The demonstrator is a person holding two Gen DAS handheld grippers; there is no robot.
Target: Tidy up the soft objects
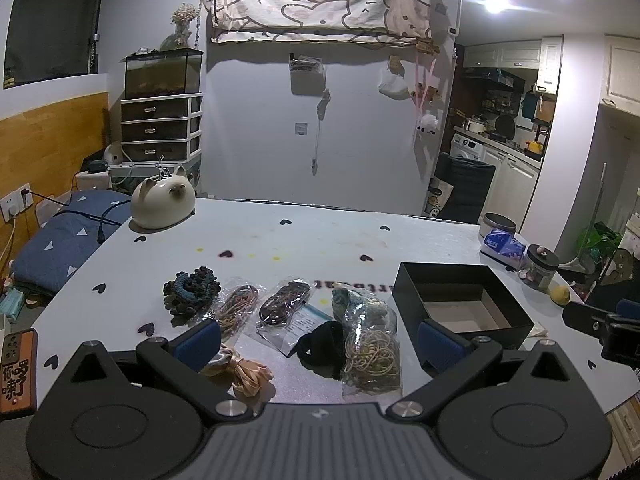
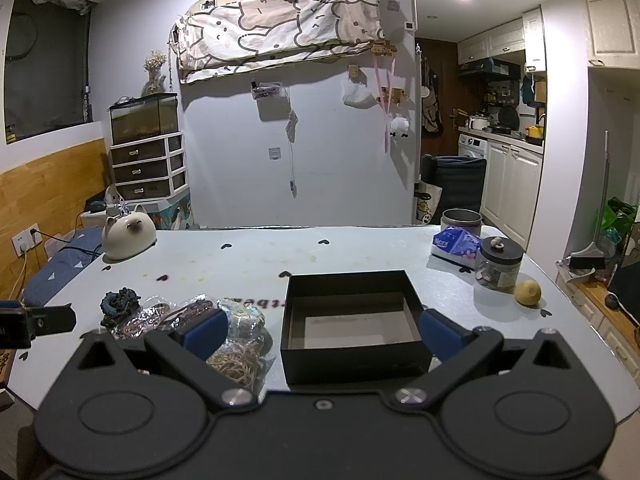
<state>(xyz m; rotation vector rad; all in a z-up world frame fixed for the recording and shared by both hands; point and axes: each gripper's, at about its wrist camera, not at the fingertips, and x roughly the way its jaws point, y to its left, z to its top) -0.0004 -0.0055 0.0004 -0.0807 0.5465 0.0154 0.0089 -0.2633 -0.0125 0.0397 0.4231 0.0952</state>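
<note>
Both grippers idle, jaws apart, holding nothing: left gripper [image 1: 318, 342] over the hair ties [image 1: 372, 354], right gripper [image 2: 322, 330] straddling the empty black box [image 2: 352, 356]. Box sits just right of the pile, likely the drop target. Bagged bands [image 1: 240, 304], scrunchie [image 1: 192, 290], ribbon [image 1: 246, 370] scattered on heart-print tabletop [image 1: 320, 236]; dim room, kitchen at right.

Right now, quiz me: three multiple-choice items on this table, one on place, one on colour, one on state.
1. Where is the cat figurine?
A. far left corner
B. inside the box
C. beside the jar

2. What colour is the box outside?
A. white
B. black
C. red

3. How is the left gripper?
A. shut on a bag
B. shut on the ribbon
C. open

Answers: 1 A, it sits at the table's far left; 2 B, its walls are black; 3 C, its blue pads stand wide apart, holding nothing.
</note>
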